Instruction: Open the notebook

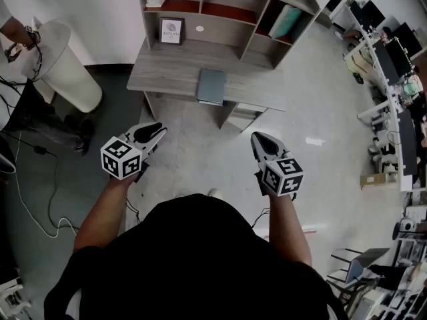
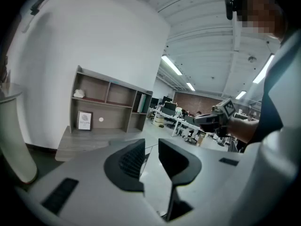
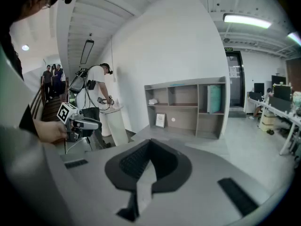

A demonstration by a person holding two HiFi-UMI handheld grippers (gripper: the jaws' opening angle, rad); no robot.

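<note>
A closed grey notebook (image 1: pixel 211 87) lies flat near the front edge of a grey wooden desk (image 1: pixel 167 75), which carries a shelf unit at its back. Both grippers hang in the air over the floor, well short of the desk and apart from the notebook. My left gripper (image 1: pixel 157 132) points toward the desk; its jaws (image 2: pixel 151 146) stand apart with nothing between them. Off to the right, my right gripper (image 1: pixel 258 139) has its jaws (image 3: pixel 150 143) closed together at the tips, empty. Neither gripper view shows the notebook clearly.
A framed picture (image 1: pixel 171 31) and a teal folder (image 1: pixel 285 21) sit in the shelf unit. A white round pedestal (image 1: pixel 63 65) stands left of the desk with another person beside it. Cables (image 1: pixel 33 205) trail on the floor at left. Office desks (image 1: pixel 393 79) line the right.
</note>
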